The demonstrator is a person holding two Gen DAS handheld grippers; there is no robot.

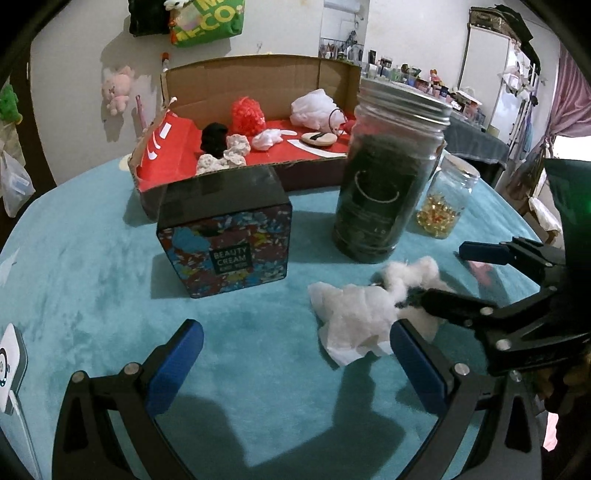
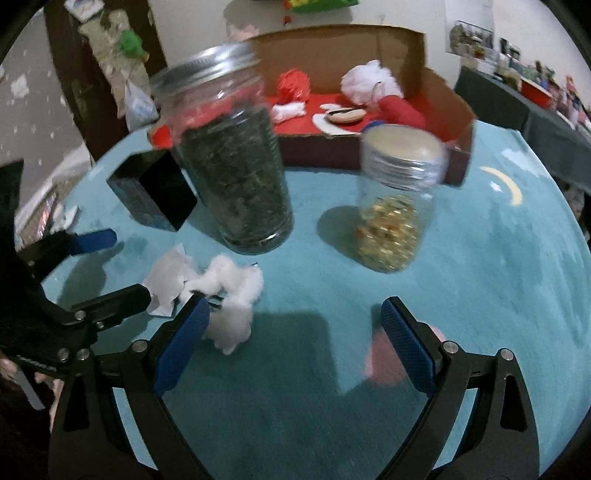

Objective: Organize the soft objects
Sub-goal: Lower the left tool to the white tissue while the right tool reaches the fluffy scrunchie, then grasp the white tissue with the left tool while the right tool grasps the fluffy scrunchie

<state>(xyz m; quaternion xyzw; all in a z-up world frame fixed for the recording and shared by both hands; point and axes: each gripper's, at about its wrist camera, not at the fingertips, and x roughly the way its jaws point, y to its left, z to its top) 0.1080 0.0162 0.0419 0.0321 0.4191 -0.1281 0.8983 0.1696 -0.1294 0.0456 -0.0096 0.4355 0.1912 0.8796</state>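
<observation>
While both open, cotton btwn.

A teal-clothed table bears a cardboard box, tin, two jars, tissue and cotton.

white wall, pink curtain, cluttered shelf

In the left wrist view, the square tin left of centre carries a small dark label on its front face reading "BEAUTY CREAM"; a line of smaller print beneath it is too fine to read. At the top of the frame, the green bag hanging on the wall shows large white letters, partly cut off, of which "CO" is legible. The tall jar's dark label bears print too blurred to read.
</observation>
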